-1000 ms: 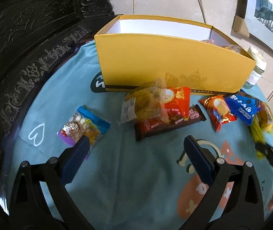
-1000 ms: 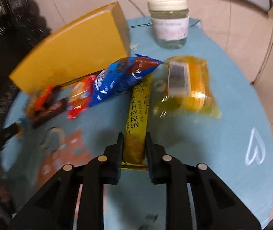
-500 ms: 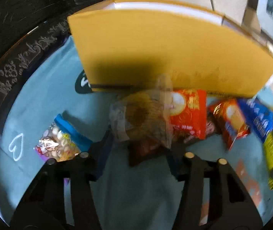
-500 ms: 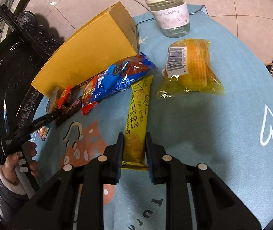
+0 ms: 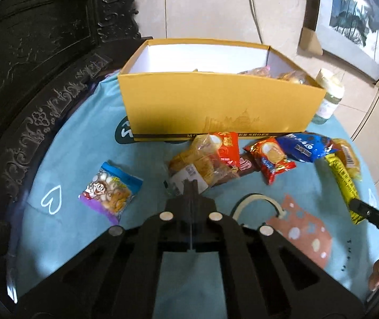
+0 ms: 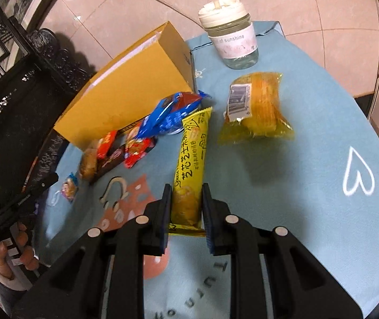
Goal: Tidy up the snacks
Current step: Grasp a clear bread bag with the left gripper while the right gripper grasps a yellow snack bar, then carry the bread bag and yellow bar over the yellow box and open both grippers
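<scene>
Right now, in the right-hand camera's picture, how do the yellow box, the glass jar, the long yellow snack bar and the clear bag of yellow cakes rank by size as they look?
1. yellow box, clearly largest.
2. long yellow snack bar and clear bag of yellow cakes: too close to rank; the bar lies nearer the camera.
3. glass jar, smallest, though farthest away.

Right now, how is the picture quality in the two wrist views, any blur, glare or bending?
Left wrist view: fisheye bends the box and cloth edges, the dark furniture at left loses detail, and the framed picture shows glare. Right wrist view: sharp mid-frame on the yellow bar, soft and smeared toward the left edge.
</scene>
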Demonstrator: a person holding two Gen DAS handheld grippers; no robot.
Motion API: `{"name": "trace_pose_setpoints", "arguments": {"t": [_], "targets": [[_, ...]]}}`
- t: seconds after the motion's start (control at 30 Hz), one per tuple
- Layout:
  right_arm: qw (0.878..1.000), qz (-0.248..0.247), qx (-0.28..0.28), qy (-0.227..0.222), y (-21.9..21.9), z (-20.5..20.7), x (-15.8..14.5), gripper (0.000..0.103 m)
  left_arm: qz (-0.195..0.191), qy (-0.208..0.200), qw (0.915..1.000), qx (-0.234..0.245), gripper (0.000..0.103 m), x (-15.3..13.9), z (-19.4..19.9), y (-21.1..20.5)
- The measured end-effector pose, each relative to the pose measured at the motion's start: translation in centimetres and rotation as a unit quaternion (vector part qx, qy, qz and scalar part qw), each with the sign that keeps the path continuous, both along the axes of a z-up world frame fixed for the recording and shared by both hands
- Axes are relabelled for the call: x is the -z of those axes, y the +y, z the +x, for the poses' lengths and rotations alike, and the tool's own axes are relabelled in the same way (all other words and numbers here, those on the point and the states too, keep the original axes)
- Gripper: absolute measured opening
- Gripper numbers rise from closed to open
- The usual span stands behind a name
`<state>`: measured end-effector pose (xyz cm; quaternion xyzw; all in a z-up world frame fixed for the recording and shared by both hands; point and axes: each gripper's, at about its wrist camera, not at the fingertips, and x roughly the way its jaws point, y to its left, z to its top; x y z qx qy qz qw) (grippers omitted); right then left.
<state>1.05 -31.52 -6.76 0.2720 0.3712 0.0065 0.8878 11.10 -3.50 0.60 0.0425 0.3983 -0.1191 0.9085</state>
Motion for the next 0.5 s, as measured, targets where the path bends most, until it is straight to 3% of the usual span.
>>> {"name": "trace_pose_setpoints", "arguments": {"t": [0.2, 0.23, 0.3, 0.33, 0.43, 0.5], "targets": [[1.000, -0.004, 0.001, -0.017, 0.3, -2.6, -1.7, 0.022, 0.002, -0.001, 1.0000, 0.010, 0.000, 0.1, -0.5, 0.3], [1.000, -0.008, 0.001, -0.019, 0.4, -2.9, -2.0, 0.022, 0.009, -0.001, 0.9999, 0.005, 0.005, 0.5, -0.1, 0.2], [1.000, -0.009, -0.004, -0.022, 0.7, -3.3, -2.4, 0.022, 0.020, 0.003, 0.9998, -0.007, 0.030, 1.5, 0.8, 0.0], [1.000, -0.011, -0.006, -0.024, 0.9, -3.4, -2.5, 0.022, 0.024, 0.001, 0.9996, -0.012, 0.053, 1.8, 1.0, -0.1], [0.999, -0.016, -0.015, -0.028, 1.3, -3.6, -2.8, 0.022, 0.036, -0.015, 0.9991, -0.016, 0.060, 2.4, 1.8, -1.0], [0.999, -0.019, -0.021, -0.028, 1.6, -3.5, -2.9, 0.022, 0.043, -0.021, 0.9988, -0.007, 0.073, 2.8, 2.2, -1.9]]}}
